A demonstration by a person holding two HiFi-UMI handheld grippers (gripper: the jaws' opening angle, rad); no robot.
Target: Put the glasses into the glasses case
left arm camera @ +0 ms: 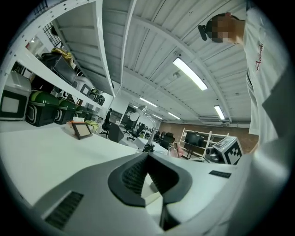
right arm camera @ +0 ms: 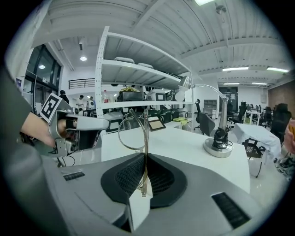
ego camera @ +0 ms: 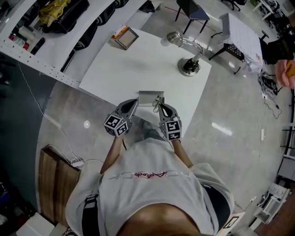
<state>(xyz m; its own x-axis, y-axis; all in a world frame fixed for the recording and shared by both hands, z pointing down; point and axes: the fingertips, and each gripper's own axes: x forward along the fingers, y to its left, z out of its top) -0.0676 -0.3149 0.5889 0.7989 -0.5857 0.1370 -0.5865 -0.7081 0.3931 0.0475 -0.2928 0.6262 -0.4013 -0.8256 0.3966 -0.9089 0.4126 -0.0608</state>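
The grey glasses case (ego camera: 150,97) lies on the white table (ego camera: 138,64) close to its near edge. My right gripper (ego camera: 162,109) is shut on thin wire-rimmed glasses (right arm camera: 145,138). They stand upright between its pads, one round lens rim sticking out ahead to the left. In the head view the glasses (ego camera: 158,100) hover at the case's right end. My left gripper (ego camera: 131,109) is at the case's left corner with its jaws together, and nothing shows between them in the left gripper view (left arm camera: 147,154). The right gripper view shows the left gripper (right arm camera: 85,123) close by on the left.
A desk lamp with a round base (ego camera: 190,65) stands at the table's far right. A small framed picture (ego camera: 125,38) sits at its far left corner. White shelves (ego camera: 55,41) with bags run along the left. A chair (ego camera: 191,10) stands beyond the table.
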